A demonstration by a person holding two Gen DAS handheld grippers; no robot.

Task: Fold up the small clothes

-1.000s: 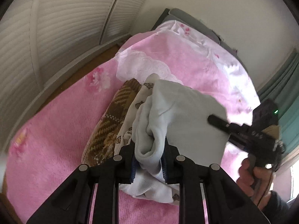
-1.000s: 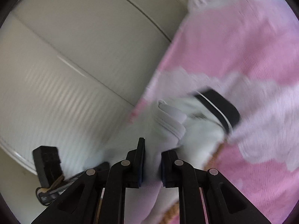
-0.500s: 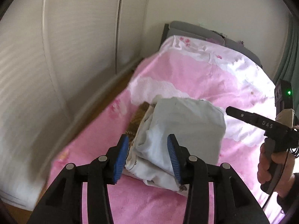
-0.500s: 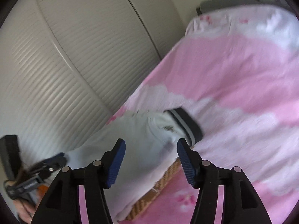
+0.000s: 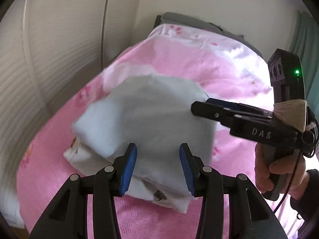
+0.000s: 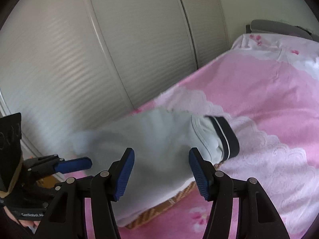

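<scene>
A bed covered by a pink fleece blanket with white lace-pattern patches and small flower prints [image 5: 159,63] fills both views, with pale louvred wardrobe doors [image 6: 83,63] along its far side. Near that long edge, about midway down the bed, sits a stack of small clothes. On top is a pale grey-blue folded soft knit garment [image 5: 151,117] with a dark navy white-striped cuff [image 6: 227,137] poking out toward the head of the bed. Under it lie a white printed cloth [image 5: 157,193] and a brown woven-pattern piece [image 6: 159,209] showing at the bottom edge.

The left claw [image 5: 157,167] hovers over the near edge of the stack, jaws wide apart, holding nothing. The right claw [image 6: 161,173] is likewise spread wide and empty above the stack's other side; in the left view it appears side-on at the garment's right edge.

Risks, as a judgement: the top garment looks puffy and loosely folded, so with both claws off it the fold may spring open. The striped cuff sticks out and could need tucking. Any further nudge could slide the top layer off the uneven pile, or push the whole stack toward the nearby bed edge. Both views are blurred, so fine creases cannot be told.
</scene>
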